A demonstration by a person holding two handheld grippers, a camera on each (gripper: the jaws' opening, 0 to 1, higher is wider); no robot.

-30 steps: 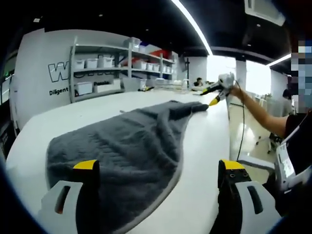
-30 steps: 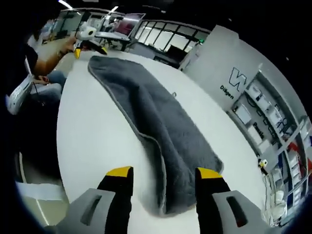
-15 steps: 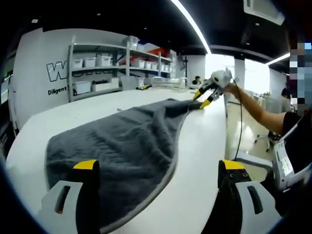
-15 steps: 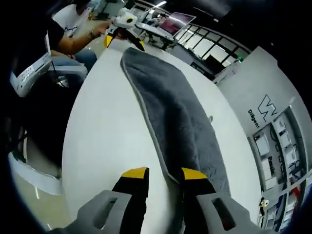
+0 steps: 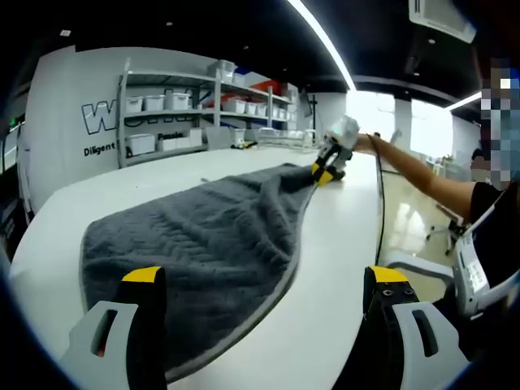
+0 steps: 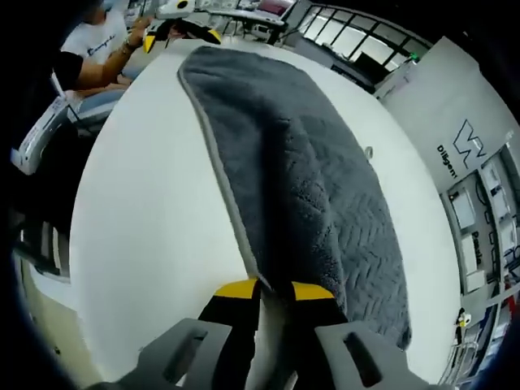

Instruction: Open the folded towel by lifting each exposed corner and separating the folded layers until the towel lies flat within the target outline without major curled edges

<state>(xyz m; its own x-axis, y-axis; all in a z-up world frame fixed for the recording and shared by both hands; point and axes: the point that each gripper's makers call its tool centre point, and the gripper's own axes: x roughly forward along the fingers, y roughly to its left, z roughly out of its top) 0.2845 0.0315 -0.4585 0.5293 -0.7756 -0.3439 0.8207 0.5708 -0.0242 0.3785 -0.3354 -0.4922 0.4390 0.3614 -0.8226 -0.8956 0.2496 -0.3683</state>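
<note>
A grey towel [image 5: 203, 244] lies lengthwise on the white table [image 5: 341, 244], with a pale hem along its near side. My left gripper [image 5: 266, 276] is open, its jaws wide apart over the towel's near end, the left jaw above the cloth. Far off, my right gripper [image 5: 325, 168] sits at the towel's other end. In the right gripper view the towel [image 6: 317, 171] runs away from me, and my right gripper [image 6: 272, 288] is shut on its hemmed corner. The left gripper [image 6: 183, 24] shows at the far end, held by a hand.
Shelves with white bins [image 5: 162, 122] stand behind the table against a lettered wall. A person's arm [image 5: 414, 175] reaches along the table's right edge, and the person [image 6: 97, 49] sits beside that side. Bare tabletop [image 6: 146, 203] lies beside the towel.
The right gripper has come down to the towel's far corner and shut its jaws on the hem. The left gripper stays open in the same place.
</note>
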